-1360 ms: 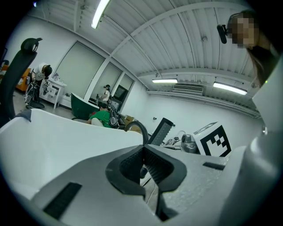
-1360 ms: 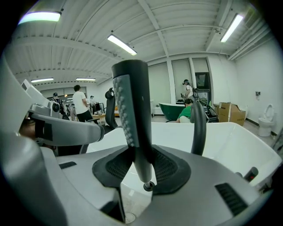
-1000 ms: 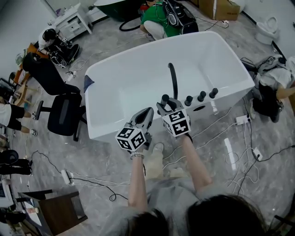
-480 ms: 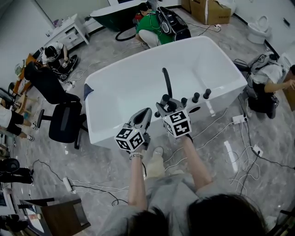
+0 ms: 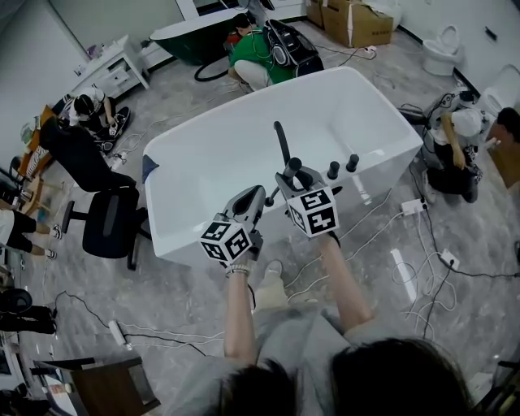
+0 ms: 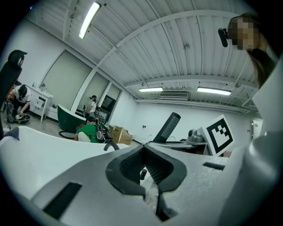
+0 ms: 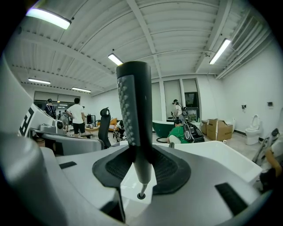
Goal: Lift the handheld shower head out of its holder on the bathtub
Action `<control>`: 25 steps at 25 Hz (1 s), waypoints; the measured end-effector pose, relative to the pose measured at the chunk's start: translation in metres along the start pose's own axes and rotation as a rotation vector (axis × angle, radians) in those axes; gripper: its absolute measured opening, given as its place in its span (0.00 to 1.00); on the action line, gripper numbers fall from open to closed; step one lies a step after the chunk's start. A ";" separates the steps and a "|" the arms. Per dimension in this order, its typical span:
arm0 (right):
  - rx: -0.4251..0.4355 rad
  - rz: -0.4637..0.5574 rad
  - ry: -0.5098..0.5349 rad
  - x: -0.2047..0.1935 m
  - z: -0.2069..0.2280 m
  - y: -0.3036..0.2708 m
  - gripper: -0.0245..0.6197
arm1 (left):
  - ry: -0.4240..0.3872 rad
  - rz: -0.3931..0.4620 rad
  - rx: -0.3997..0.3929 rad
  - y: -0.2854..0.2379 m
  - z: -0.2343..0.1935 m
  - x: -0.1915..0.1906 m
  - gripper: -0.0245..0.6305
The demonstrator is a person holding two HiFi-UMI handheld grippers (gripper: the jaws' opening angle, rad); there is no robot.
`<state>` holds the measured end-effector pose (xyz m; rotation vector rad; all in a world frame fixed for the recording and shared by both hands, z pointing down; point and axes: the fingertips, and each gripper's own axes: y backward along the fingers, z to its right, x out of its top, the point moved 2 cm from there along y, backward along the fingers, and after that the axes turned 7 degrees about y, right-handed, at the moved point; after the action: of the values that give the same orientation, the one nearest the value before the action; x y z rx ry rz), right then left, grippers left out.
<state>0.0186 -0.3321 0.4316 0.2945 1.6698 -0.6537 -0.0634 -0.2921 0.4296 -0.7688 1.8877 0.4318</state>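
A black handheld shower head (image 5: 281, 140) stands upright over the near rim of the white bathtub (image 5: 203, 154). My right gripper (image 5: 296, 174) is shut on its lower handle. In the right gripper view the shower head (image 7: 135, 110) rises between the jaws, and its thin lower end reaches down to a small hole (image 7: 141, 195) in the tub's deck. My left gripper (image 5: 253, 198) hovers just left of it, above the same rim, shut with nothing between its fingers. From the left gripper view the shower head (image 6: 167, 127) shows tilted at the right.
Black tap knobs (image 5: 333, 169) (image 5: 353, 162) line the rim to the right of my right gripper. Around the tub are a black office chair (image 5: 110, 223), a crouching person in green (image 5: 256, 53), another person (image 5: 455, 146), floor cables (image 5: 382, 236) and cardboard boxes (image 5: 353, 20).
The head view has drifted, so the tub sits a little higher and further left. Both grippers stay at the near rim, the right one still shut on the shower head.
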 end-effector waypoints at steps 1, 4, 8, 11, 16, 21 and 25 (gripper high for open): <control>-0.007 0.004 -0.004 0.001 0.002 0.004 0.24 | -0.004 0.003 -0.005 -0.001 0.003 0.002 0.04; -0.025 0.017 -0.010 0.006 0.007 0.015 0.24 | -0.019 0.006 -0.018 -0.001 0.013 0.005 0.04; -0.046 0.037 -0.009 0.018 0.013 0.026 0.24 | -0.038 0.014 -0.032 -0.002 0.024 0.011 0.04; -0.056 0.053 -0.002 0.027 0.015 0.037 0.24 | -0.049 0.024 -0.040 -0.001 0.034 0.014 0.04; -0.081 0.079 -0.003 0.035 0.016 0.060 0.24 | -0.077 0.041 -0.056 0.002 0.054 0.019 0.04; -0.091 0.093 0.006 0.040 0.012 0.073 0.24 | -0.087 0.052 -0.064 0.008 0.065 0.018 0.04; -0.094 0.100 0.012 0.043 0.012 0.083 0.24 | -0.092 0.052 -0.068 0.009 0.074 0.016 0.04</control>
<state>0.0635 -0.2790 0.3681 0.3129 1.6803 -0.4979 -0.0241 -0.2457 0.3832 -0.7337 1.8176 0.5569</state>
